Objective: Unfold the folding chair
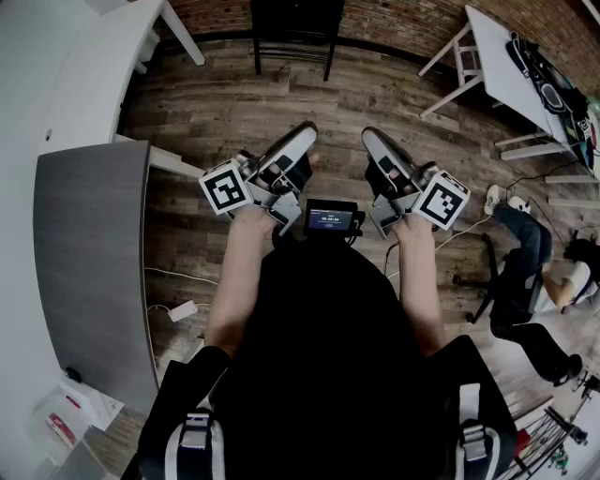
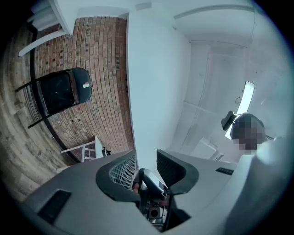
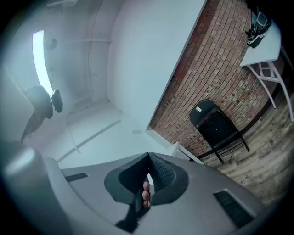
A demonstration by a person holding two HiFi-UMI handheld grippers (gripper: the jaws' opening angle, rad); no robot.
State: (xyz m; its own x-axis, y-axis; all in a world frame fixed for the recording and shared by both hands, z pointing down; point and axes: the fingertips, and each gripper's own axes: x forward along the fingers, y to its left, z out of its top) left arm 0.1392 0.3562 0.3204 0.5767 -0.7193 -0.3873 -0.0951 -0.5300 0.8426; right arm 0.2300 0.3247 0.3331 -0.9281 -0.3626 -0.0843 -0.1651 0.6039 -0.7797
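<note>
Bare wood-plank floor (image 1: 375, 103) runs open to the brick wall (image 1: 403, 23), where the folding chair (image 1: 292, 33) stands. Left of the chair lies a grey surface (image 1: 89, 262), right of it a white table (image 1: 511, 66). The left gripper (image 2: 146, 160) is parted and empty; the right gripper (image 3: 148, 160) is closed on nothing.

The folding chair (image 1: 291, 23) is black throughout, frame and seat alike, with a small white-and-red label (image 2: 86, 85) on its backrest. Behind it the brick wall (image 2: 103, 69) is reddish brown with pale mortar lines. The floor (image 1: 375, 94) is plank wood in weathered grey-brown, streaked with darker grain. The left hand-held gripper (image 1: 302, 137) and the right hand-held gripper (image 1: 371, 139) have pale grey shells and dark ribbed pads (image 3: 163, 174). Each bears a white marker cube (image 1: 226, 187) patterned with black squares. The surface (image 1: 89, 272) at the left is plain mid grey. The trestle table (image 1: 502, 66) is white. The person's top (image 1: 319, 356) is black.
</note>
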